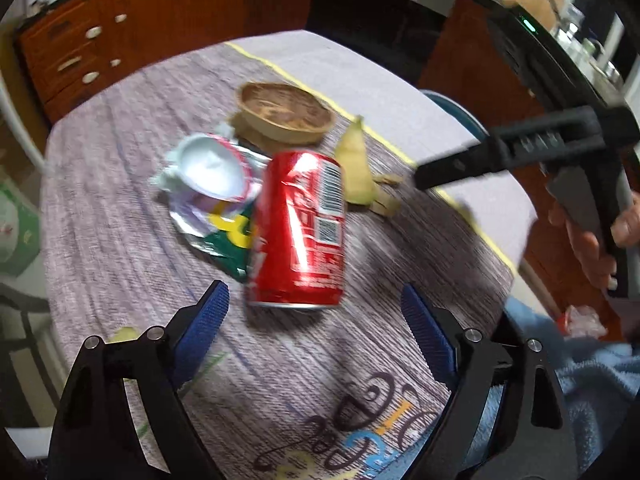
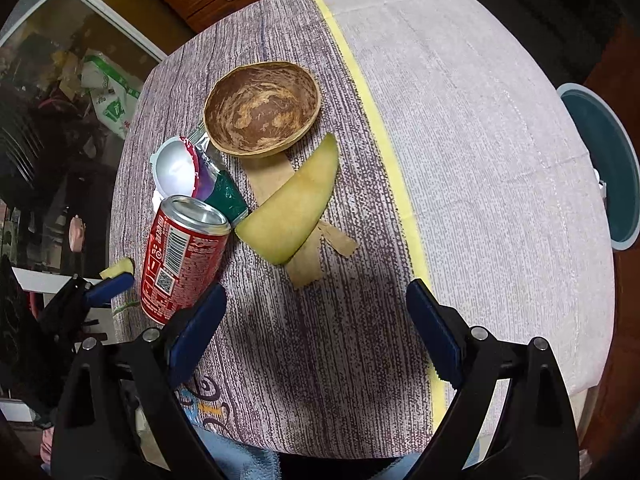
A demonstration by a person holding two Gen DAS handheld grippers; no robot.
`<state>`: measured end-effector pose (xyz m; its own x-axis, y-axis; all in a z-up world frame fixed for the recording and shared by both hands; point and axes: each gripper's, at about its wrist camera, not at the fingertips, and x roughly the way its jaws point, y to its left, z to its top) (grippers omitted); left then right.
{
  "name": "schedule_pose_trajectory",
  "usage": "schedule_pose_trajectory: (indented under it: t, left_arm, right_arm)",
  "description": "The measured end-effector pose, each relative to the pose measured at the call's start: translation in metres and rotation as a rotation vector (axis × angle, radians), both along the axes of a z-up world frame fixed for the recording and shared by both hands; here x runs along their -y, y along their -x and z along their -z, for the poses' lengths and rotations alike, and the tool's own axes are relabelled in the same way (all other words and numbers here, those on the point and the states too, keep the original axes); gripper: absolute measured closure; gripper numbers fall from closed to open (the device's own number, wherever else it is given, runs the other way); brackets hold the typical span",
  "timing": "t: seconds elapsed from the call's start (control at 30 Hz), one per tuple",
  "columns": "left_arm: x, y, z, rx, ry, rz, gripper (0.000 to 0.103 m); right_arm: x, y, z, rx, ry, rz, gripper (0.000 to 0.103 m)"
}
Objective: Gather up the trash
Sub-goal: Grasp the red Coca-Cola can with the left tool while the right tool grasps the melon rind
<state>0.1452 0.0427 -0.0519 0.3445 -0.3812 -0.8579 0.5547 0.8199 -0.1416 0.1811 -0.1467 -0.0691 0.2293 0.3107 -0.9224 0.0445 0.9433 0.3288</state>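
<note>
on the counter (image 2: 480, 120): red can (image 1: 298, 228), upright, beyond the left tongs (image 1: 316, 316), spread apart and empty; melon rind (image 2: 292, 212), wooden bowl (image 2: 262, 108) ahead of the right tongs (image 2: 316, 324), likewise spread and empty.

The red can (image 2: 182, 258) hides part of the crumpled wrapper (image 2: 228, 196); the left-wrist view is motion-blurred throughout.

Round table (image 2: 480, 128) wore a striped cloth. Reddish wood cabinets (image 1: 132, 28) stood behind it. Teal bin (image 2: 608, 168), probably on the floor, sat beside it.
</note>
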Motion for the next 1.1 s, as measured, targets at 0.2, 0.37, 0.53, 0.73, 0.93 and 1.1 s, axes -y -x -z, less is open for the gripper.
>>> schedule_pose_trajectory:
  t: [0.2, 0.37, 0.53, 0.73, 0.93, 1.1]
  left_arm:
    - [0.009, -0.023, 0.011, 0.005, -0.069, -0.043, 0.015]
    - [0.025, -0.035, 0.028, -0.011, -0.108, -0.031, 0.017]
    - [0.024, -0.036, 0.025, 0.006, -0.072, -0.062, 0.045]
    - [0.019, -0.041, 0.022, -0.032, -0.016, -0.092, 0.045]
    - [0.019, -0.05, 0.028, -0.083, 0.006, -0.117, 0.044]
    - [0.026, -0.049, 0.029, -0.082, -0.013, -0.124, 0.044]
  right_arm:
    - [0.012, 0.0, 0.004, -0.001, -0.02, 0.032, 0.016]
    - [0.022, -0.007, 0.001, 0.035, -0.029, 0.06, 0.016]
    - [0.024, -0.028, -0.001, 0.09, -0.035, 0.06, 0.023]
    - [0.018, -0.063, 0.017, 0.091, -0.054, 0.016, 0.05]
    - [0.009, -0.079, 0.037, 0.091, -0.08, -0.034, 0.058]
    - [0.004, -0.074, 0.035, 0.121, -0.087, -0.059, 0.087]
